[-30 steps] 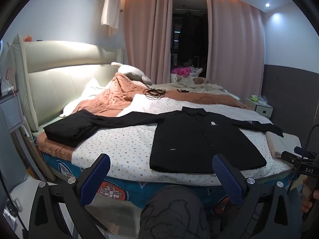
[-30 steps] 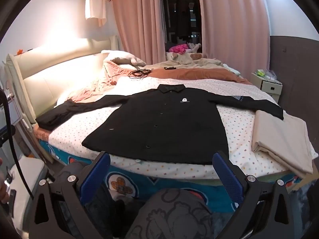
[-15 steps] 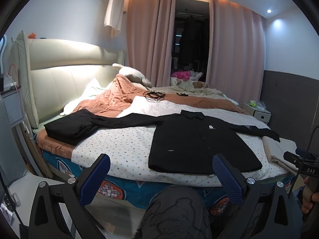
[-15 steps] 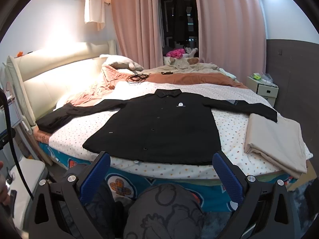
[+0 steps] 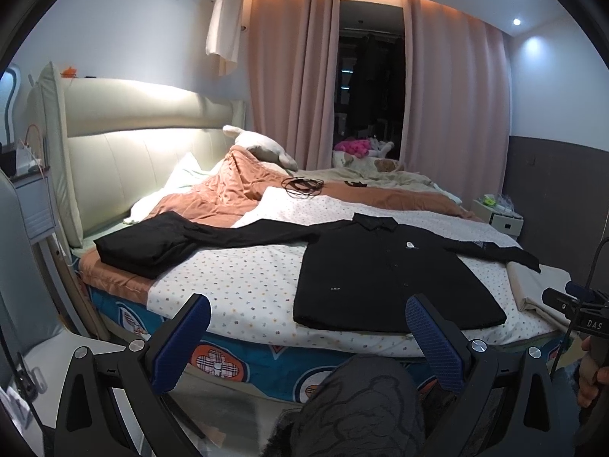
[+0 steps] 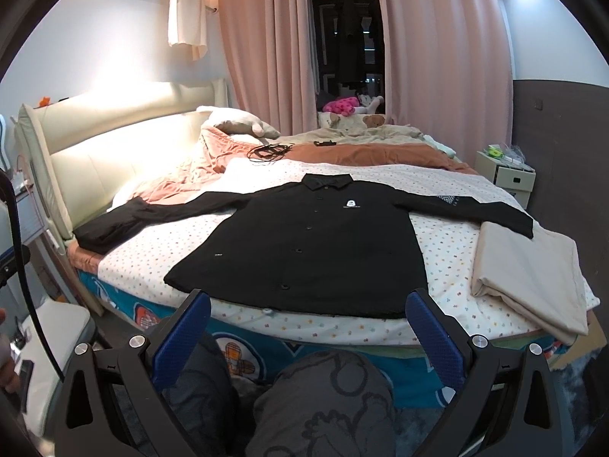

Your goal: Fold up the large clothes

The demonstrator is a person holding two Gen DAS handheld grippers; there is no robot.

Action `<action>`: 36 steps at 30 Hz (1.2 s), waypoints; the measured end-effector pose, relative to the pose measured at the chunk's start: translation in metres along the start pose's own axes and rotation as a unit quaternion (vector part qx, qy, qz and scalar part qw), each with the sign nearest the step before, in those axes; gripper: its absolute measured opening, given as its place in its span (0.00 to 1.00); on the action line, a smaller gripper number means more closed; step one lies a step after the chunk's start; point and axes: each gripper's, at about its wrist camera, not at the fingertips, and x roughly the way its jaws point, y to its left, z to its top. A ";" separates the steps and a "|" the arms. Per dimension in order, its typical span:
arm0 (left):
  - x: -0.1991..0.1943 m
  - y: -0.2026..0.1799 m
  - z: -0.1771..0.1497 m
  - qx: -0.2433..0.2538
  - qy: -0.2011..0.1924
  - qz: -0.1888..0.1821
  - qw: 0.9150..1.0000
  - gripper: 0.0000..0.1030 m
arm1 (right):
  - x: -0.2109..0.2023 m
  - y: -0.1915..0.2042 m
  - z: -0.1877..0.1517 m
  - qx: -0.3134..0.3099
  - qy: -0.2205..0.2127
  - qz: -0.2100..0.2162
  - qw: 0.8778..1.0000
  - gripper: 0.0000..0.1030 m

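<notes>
Black shirt [image 6: 304, 243] flat on bed [image 6: 449, 259]; beige folded cloth [image 6: 533, 274] at 3 o'clock, cable [image 6: 268, 151] 12 o'clock. Left gripper [image 5: 308, 337], right gripper [image 6: 308, 337] jaws apart, empty.

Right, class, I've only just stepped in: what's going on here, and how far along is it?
A person stands at the foot of a bed, holding tongs in each hand. A black button-up coat lies spread flat, front up, sleeves stretched out to both sides. The left tongs and right tongs are both open, short of the hem, gripping nothing. Folding has not begun. A folded beige cloth lies under the coat's right-hand cuff.
</notes>
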 end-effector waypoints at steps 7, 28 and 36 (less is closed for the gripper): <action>-0.006 -0.001 0.001 0.005 -0.010 0.008 1.000 1.00 | 0.002 0.000 0.000 0.001 0.000 0.001 1.000 0.99; -0.008 0.003 0.002 0.002 -0.012 -0.012 1.000 0.98 | 0.002 0.006 -0.002 -0.013 0.006 0.016 1.000 0.86; -0.006 0.006 0.002 0.001 -0.011 -0.008 1.000 0.96 | 0.006 0.005 -0.003 -0.008 0.009 0.014 1.000 0.81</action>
